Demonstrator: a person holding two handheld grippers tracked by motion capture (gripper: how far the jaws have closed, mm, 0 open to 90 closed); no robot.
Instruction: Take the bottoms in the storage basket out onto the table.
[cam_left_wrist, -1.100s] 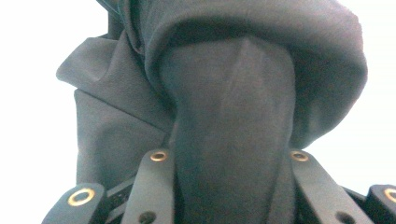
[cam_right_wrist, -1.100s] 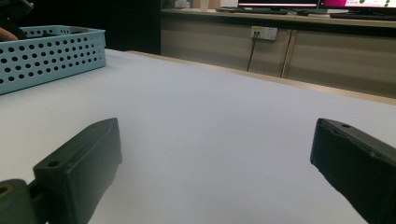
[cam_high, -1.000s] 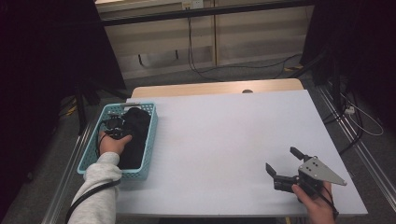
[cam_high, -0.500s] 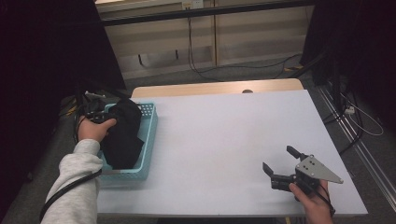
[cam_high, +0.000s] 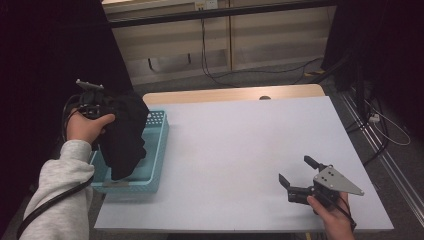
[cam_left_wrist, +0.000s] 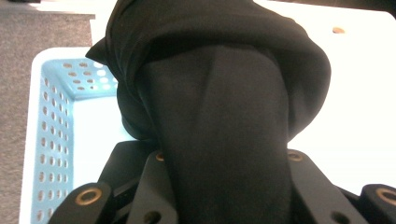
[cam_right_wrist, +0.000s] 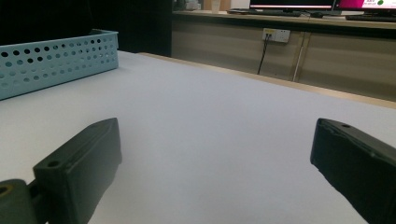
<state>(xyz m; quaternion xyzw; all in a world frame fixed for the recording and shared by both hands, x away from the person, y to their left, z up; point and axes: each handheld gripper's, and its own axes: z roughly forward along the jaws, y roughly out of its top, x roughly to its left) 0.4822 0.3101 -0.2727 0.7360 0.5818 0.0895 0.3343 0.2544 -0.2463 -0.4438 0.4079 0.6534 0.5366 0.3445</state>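
A white table (cam_high: 240, 150) has a wooden strip (cam_high: 225, 94) along its far edge (a small dark disc (cam_high: 265, 98) sits there). Beyond the far edge, cables (cam_high: 260, 75) trail over the floor below a wall socket (cam_right_wrist: 275, 34).

You see a white counter (cam_high: 240, 150), a grey floor (cam_high: 260, 80) with cables at the top, and dark curtains (cam_high: 50, 50) upper left.

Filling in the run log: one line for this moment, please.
left tongs: shut on black cloth, lifted above blue basket | right tongs: open, over table
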